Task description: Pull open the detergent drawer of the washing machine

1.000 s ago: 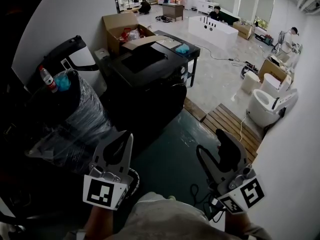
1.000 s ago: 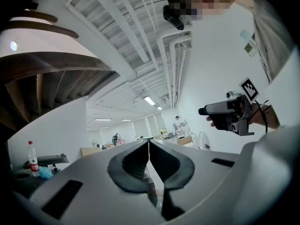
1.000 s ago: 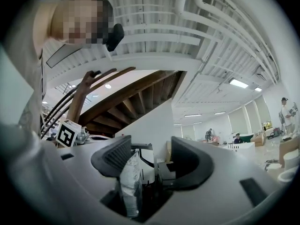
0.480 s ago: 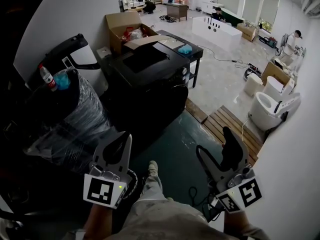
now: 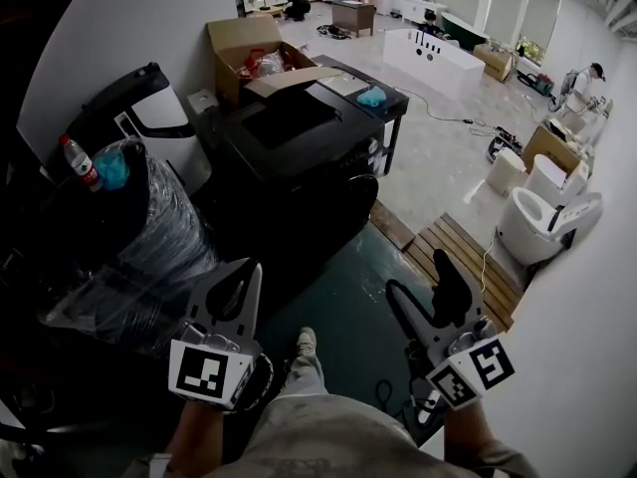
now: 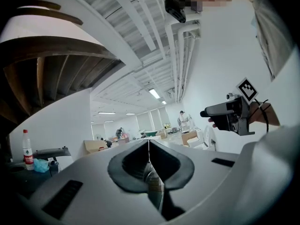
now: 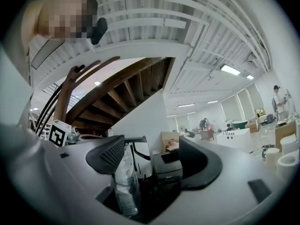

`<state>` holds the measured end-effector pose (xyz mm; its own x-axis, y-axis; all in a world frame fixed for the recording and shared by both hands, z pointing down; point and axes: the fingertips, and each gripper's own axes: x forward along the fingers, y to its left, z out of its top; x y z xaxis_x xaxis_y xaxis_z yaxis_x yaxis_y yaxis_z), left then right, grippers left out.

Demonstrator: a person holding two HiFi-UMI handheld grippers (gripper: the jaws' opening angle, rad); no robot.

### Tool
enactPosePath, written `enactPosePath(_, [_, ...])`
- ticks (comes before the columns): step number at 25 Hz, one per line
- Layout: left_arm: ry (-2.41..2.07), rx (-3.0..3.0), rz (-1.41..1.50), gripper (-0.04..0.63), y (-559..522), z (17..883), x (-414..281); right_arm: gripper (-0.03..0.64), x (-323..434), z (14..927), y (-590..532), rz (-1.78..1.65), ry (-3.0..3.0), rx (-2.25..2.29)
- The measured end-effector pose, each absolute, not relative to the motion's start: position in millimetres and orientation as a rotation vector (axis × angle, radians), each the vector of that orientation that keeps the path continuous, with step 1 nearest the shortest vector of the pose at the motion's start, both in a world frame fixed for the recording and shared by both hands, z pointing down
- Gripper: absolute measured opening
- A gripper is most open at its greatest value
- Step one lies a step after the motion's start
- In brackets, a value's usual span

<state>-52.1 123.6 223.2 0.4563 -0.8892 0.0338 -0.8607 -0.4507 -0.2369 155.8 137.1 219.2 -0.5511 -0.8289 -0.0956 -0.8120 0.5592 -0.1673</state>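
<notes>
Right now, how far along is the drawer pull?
Done: nothing; no drawer shows pulled out on the washing machine. In hand: both grippers are held short of it, left gripper shut and empty, right gripper open and empty. Left: reach the drawer, grip, pull.

Cannot tell a detergent drawer on the black washing machine [image 5: 299,137] at 12 o'clock: too dark. Cannot see inside the plastic-wrapped bundle [image 5: 149,237] at 9 o'clock. Cropped at 6 o'clock: forearms [image 5: 196,436].
</notes>
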Motion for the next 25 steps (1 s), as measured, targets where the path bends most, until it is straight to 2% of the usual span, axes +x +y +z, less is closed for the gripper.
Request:
enactPosePath(12, [1.538, -2.59, -0.229, 0.019, -19, 257, -102, 0.348, 104, 297, -20, -0.545, 2.631, -1.387])
enactPosePath(25, [1.541, -2.699, -0.333, 0.02, -165, 337, -152, 0.348, 41, 416, -183, -1.144, 2.344, -1.322])
